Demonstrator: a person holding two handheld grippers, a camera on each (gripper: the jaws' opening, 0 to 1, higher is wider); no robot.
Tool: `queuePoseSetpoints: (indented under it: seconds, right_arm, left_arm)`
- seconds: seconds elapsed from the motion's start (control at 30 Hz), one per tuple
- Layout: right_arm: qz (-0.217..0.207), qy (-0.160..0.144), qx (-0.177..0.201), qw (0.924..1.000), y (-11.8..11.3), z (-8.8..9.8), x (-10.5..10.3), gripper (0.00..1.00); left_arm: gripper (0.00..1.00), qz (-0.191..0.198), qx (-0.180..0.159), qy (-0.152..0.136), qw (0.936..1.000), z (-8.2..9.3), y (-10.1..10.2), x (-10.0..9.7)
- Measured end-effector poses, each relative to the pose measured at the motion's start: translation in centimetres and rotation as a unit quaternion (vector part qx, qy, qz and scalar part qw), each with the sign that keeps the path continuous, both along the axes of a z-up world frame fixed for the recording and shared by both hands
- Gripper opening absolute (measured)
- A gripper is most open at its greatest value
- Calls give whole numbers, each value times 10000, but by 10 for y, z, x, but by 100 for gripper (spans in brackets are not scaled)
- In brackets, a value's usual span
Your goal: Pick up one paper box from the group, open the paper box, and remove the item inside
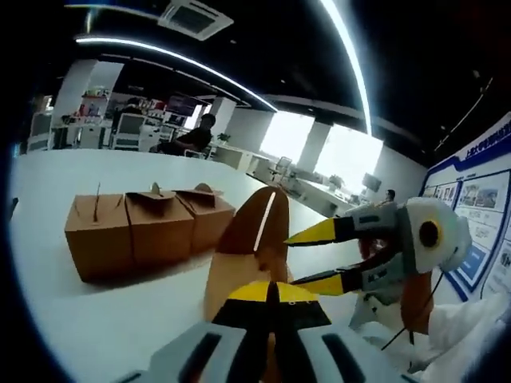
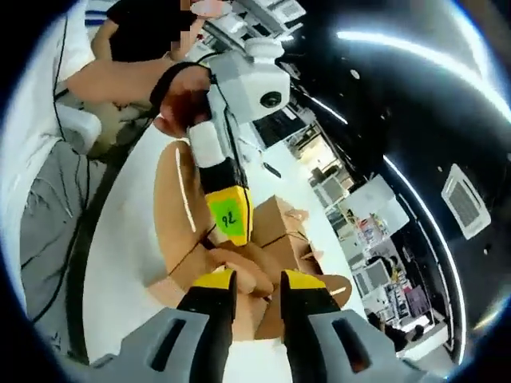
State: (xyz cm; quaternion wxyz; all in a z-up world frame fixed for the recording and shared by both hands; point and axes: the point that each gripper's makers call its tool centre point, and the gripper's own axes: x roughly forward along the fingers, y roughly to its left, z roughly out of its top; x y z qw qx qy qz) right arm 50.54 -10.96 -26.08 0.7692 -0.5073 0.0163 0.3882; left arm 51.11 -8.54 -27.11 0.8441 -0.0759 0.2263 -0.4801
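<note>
Closest to me in the left gripper view, my left hand-held gripper (image 1: 270,294) has its yellow-and-black tips pressed together on the lower edge of the paper box (image 1: 249,247) I am working on, a brown box held up off the white surface (image 1: 96,319). One of its flaps stands tall and rounded, with a slit down the middle. Just to the right, my right hand-held gripper (image 1: 307,259) comes in from the side, its two yellow tips set a little apart, one above the other, right beside that flap; I cannot tell from here whether they touch it.

In the right gripper view, the right hand-held gripper (image 2: 255,281) has its tips slightly apart around a fold of the paper box (image 2: 180,215), and the left hand-held gripper (image 2: 227,215) reaches down from above onto the same box, my hand (image 2: 180,100) behind it.

Farther off on the surface, three more brown boxes (image 1: 144,227) sit touching in a row, tops closed. Beyond them is an open office with desks, a seated person (image 1: 196,136), bright windows and long ceiling lights.
</note>
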Motion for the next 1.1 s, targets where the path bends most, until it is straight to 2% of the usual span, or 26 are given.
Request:
queuePoseSetpoints:
  seconds: [0.1,0.2,0.3,0.6,1.1]
  right_arm:
    - [102,-4,-209,9997,2,-2,-3,20]
    - [106,-75,-509,9986,0,-4,-3,13]
    - [153,-72,-661,9977,2,-9,-3,13]
    - [146,-73,-792,9967,-1,-12,-4,4]
    - [201,-163,-906,9956,-3,-13,-9,3]
  left_arm:
    - [3,-91,119,-163,9998,0,-1,-3]
    - [3,-133,145,-174,9997,0,-2,-5]
    - [3,-171,139,-185,9996,1,-3,-6]
    - [3,-120,159,-166,9997,0,0,-4]
    - [3,189,-60,16,9998,2,10,8]
